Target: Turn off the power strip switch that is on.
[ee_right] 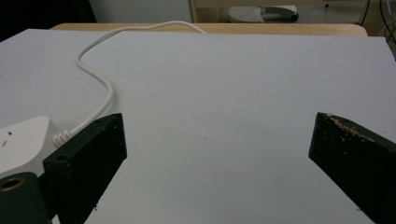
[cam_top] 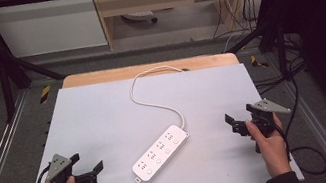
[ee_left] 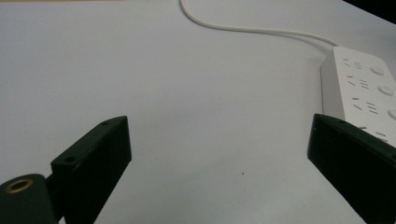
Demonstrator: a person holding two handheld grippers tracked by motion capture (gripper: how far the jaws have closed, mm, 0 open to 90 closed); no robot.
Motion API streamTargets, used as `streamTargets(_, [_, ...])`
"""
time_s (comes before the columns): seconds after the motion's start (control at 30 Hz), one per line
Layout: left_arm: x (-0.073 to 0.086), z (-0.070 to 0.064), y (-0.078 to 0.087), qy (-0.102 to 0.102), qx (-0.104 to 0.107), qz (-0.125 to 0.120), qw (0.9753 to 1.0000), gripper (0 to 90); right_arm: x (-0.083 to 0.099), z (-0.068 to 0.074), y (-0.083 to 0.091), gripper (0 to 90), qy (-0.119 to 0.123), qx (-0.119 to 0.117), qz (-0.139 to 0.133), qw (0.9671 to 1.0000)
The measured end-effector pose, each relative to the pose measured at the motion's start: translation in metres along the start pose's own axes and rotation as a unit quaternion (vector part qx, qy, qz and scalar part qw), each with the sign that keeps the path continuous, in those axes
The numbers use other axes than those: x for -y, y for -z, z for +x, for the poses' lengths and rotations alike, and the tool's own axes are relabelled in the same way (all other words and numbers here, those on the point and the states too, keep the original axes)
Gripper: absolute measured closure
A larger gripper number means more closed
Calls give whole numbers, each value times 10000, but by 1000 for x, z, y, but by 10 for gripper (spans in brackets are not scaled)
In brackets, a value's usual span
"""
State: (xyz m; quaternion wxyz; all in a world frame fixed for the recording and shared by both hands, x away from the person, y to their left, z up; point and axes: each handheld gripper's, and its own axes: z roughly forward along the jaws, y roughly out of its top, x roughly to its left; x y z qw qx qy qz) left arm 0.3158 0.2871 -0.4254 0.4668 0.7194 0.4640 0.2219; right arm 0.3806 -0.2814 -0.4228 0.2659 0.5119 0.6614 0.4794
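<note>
- While your hands sit at the near edge of the grey table top [cam_top: 103, 112], the white power strip [cam_top: 160, 153] lies between them, slanted from 7 o'clock up to 1 o'clock in the high view.
- Your left gripper [cam_top: 87, 167] sits at 8 o'clock, jaws spread wide and holding nothing — it is near the strip, not touching it.
- Your right gripper [cam_top: 232, 123] is at 4 o'clock, jaws also wide apart and empty, clear of the strip.
- From the strip's far end its white cord [cam_top: 153, 104] snakes toward 12 o'clock and runs off the far edge by the wooden board [cam_top: 97, 77].
- Looking along your left gripper's jaws, the strip's sockets and round buttons sit at 3 o'clock.
</note>
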Motion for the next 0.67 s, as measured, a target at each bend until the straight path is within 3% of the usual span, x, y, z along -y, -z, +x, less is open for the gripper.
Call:
streamTargets(0.37, [0,0,0,-9,-3,7,10000,60,8,-2,-7,50,98,66,297,9995])
streamTargets(0.5, [0,-1,-1,-12,5,10,10000,60,16,5,-13,46,108,-99,651,9978])
streamTargets(0.67, [0,0,-1,-24,-7,26,10000,60,25,9,-23,46,351,-42,1163,9926])
